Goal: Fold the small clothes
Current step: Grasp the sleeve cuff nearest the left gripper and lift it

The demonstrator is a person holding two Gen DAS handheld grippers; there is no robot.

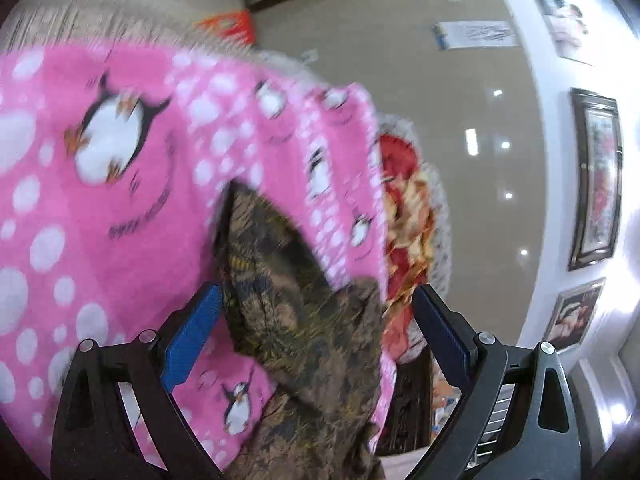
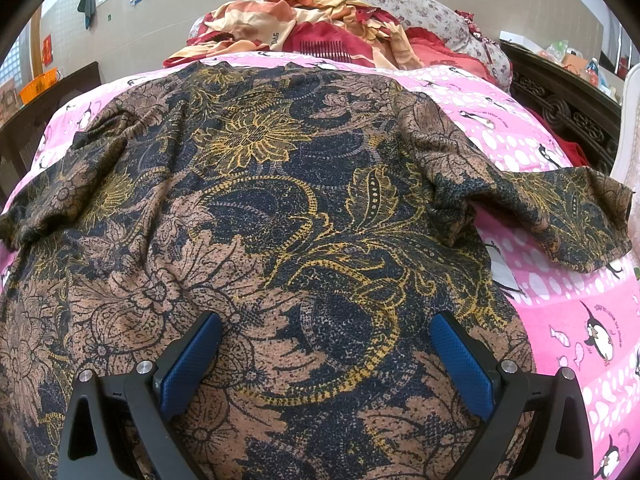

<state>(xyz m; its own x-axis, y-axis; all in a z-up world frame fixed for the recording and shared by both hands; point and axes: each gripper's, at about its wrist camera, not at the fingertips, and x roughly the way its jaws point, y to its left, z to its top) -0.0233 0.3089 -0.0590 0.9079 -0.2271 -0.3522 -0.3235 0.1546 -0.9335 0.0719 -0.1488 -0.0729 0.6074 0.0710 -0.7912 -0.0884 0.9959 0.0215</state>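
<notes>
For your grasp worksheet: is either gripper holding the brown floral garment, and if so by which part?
Nothing is held. The left gripper is open with a sleeve of the garment loose between its jaws; the right gripper is open above the body.

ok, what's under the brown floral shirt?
The brown floral shirt lies on a pink penguin blanket, which shows around its edges. Whatever is beneath the shirt's middle is covered.

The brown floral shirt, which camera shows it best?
The right wrist view: the brown floral shirt lies spread flat on the pink penguin blanket, both sleeves visible, sharp. The left wrist view shows only a blurred, bunched part of it between that gripper's open jaws.
</notes>
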